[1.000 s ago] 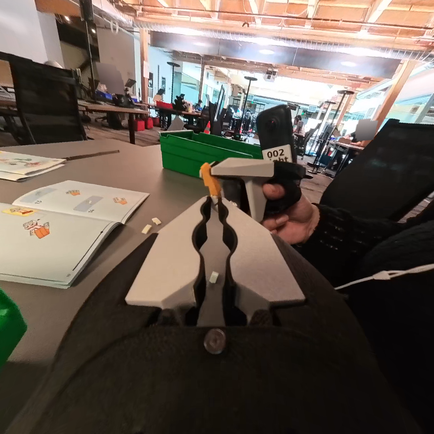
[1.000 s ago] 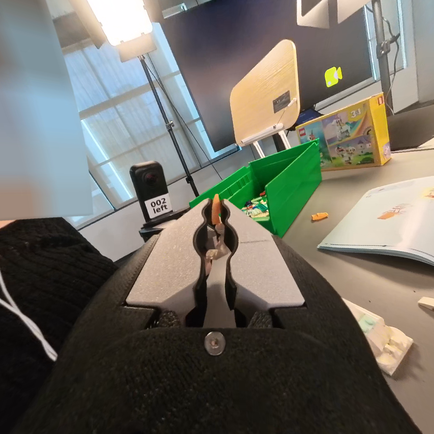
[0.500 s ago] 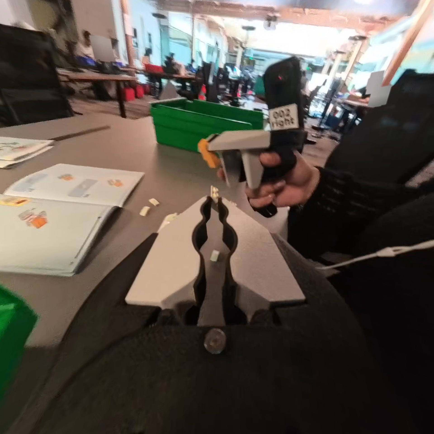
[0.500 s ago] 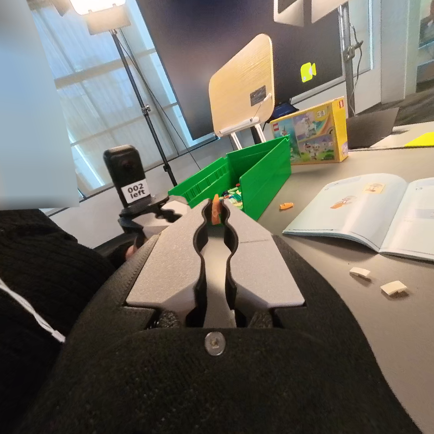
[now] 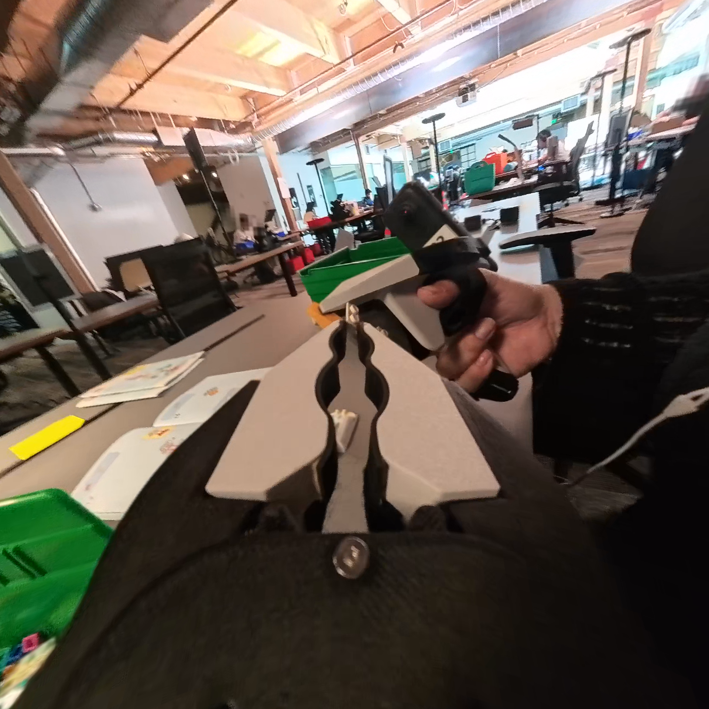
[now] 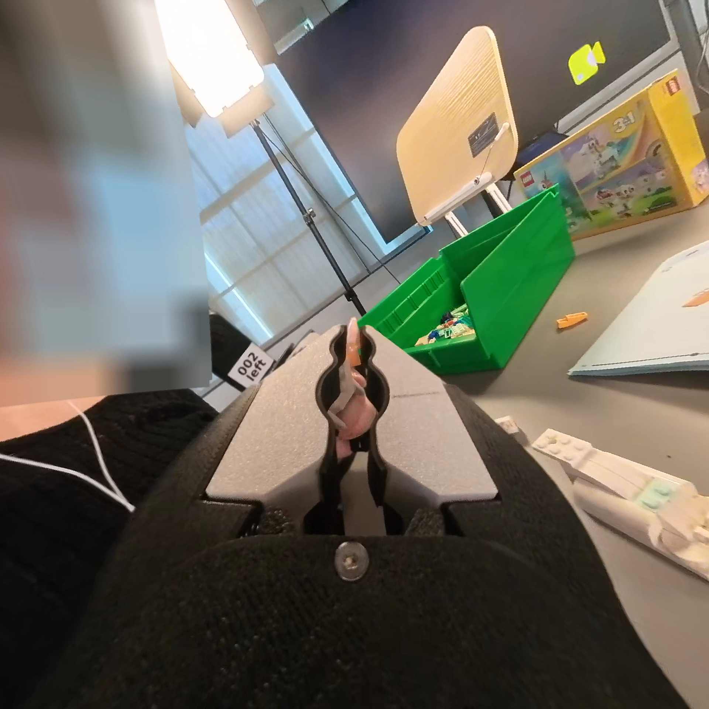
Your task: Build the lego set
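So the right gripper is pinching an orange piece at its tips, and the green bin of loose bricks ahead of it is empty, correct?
Not quite. The right gripper is shut on the orange piece, but the green bin is not empty: the right wrist view shows a pile of mixed loose bricks in it.

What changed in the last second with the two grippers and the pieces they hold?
The right gripper pulled away half a second ago, and its tip is now back close to the left gripper. Neither let go: the right is still shut on the orange piece, the left on the small white piece. The green bin and booklet stayed put.
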`<state>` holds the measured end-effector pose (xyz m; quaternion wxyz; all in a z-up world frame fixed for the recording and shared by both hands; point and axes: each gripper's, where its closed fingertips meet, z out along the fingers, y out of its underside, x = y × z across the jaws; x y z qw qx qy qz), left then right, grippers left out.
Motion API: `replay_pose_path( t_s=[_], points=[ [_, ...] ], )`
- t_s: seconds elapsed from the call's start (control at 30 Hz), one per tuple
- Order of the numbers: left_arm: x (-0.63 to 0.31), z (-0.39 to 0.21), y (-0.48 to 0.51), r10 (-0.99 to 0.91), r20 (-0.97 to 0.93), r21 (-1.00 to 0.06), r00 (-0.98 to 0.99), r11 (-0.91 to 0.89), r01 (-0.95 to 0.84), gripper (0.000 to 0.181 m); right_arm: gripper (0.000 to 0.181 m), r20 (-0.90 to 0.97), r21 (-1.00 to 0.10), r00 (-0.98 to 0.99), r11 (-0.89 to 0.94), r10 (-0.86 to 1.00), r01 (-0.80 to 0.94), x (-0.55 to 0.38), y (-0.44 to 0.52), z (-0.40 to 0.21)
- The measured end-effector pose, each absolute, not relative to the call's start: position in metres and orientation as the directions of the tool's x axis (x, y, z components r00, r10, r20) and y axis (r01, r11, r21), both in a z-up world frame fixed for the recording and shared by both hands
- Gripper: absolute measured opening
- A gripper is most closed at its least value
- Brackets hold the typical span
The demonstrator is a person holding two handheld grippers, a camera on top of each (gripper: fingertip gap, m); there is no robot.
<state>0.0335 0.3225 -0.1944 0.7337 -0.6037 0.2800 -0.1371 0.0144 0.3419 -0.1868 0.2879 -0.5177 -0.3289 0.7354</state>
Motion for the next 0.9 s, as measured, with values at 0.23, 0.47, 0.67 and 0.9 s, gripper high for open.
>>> replay_pose_path(
  t_s=[0.23,0.47,0.67,0.9],
  points=[
    [0.037,-0.198,0.321,-0.502,-0.339,-0.935,0.796,0.275,-0.225,0.005,0.005,-0.594,-0.755,-0.302,-0.646,0.746,-0.111,0.017,0.343,-0.186],
    [0.042,-0.203,0.322,-0.516,-0.355,-0.931,0.779,0.273,-0.244,0.005,0.005,-0.498,-0.819,-0.348,-0.562,0.795,-0.112,0.019,0.331,-0.178],
    [0.036,-0.196,0.322,-0.531,-0.276,-0.952,0.801,0.268,-0.150,0.005,0.005,-0.428,-0.850,-0.386,-0.509,0.818,-0.137,0.022,0.323,-0.171],
    [0.027,-0.186,0.319,-0.636,-0.065,-0.977,0.769,0.198,0.080,0.004,0.005,-0.364,-0.862,-0.403,-0.468,0.840,-0.197,0.028,0.324,-0.170]
  ],
)
